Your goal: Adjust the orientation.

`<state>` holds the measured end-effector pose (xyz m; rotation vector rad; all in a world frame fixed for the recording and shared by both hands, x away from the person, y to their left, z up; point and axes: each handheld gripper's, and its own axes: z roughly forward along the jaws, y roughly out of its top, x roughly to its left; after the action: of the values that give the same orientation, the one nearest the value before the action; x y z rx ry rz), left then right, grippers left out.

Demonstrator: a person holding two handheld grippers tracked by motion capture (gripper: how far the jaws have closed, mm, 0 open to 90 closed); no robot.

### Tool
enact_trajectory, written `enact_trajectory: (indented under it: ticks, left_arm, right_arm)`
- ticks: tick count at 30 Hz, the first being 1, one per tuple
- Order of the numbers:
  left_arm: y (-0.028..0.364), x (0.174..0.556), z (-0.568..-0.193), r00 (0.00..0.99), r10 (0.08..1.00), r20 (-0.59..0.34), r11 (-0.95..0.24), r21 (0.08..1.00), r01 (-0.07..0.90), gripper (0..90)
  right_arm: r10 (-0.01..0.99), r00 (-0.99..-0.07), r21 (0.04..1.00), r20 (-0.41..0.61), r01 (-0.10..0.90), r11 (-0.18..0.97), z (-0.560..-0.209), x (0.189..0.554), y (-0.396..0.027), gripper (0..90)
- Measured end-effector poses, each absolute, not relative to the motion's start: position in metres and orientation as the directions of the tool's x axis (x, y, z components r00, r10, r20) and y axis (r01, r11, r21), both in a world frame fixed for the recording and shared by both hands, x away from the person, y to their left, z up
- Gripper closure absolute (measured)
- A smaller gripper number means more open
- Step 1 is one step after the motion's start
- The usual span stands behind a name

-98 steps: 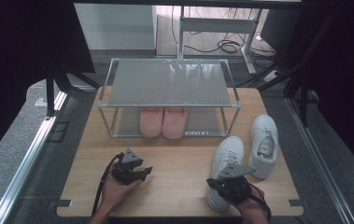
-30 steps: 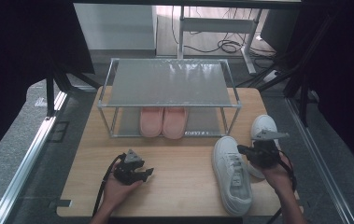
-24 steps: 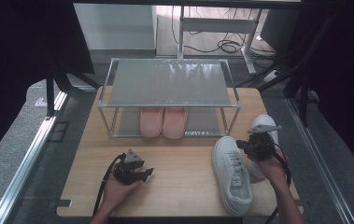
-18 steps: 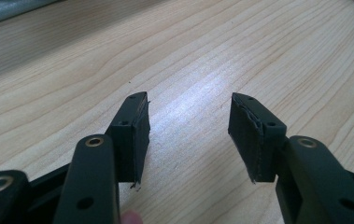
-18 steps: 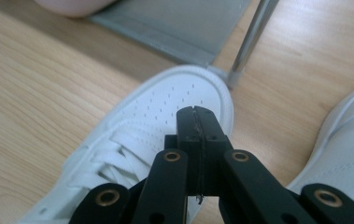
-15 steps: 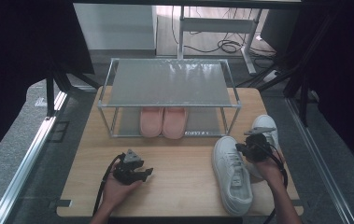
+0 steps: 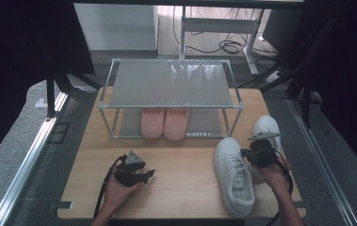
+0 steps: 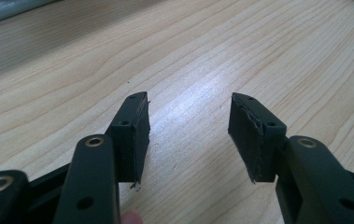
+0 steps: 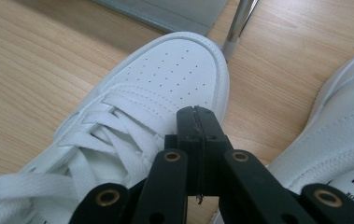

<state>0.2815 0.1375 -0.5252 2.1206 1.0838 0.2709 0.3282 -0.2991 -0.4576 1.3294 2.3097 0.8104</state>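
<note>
From the high view, the right hand-held gripper (image 7: 260, 149) hangs between two white sneakers, the nearer sneaker (image 7: 234, 175) lying lengthwise just left of it; the left hand-held gripper (image 7: 136, 173) rests open, well apart. In the right gripper view, closed, empty jaws sit beside the laces (image 9: 114, 135).

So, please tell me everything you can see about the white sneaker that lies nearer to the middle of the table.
The white lace-up sneaker with a perforated toe looks like smooth leather with a thick stitched sole. It stands upright on the light wooden table, toe toward the metal shoe rack, heel near the table's front edge. Its white flat laces are threaded. The right tool, jaws closed, hovers just beside its laces; contact is unclear. The second white sneaker lies close on its right.
</note>
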Motion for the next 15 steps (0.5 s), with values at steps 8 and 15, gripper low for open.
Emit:
enact_trajectory:
  ticks: [8,15]
  left_arm:
    - [0.136,0.282,-0.526,0.627,0.768,-0.131,-0.387,0.685,0.617,49.1]
    - [0.135,0.282,-0.527,0.628,0.768,-0.13,-0.389,0.684,0.617,49.1]
  right_arm:
    - [0.868,-0.495,0.632,-0.022,0.666,0.396,-0.458,0.328,-0.294,90.0]
    - [0.85,-0.526,0.625,-0.037,0.651,0.43,-0.458,0.329,-0.28,90.0]
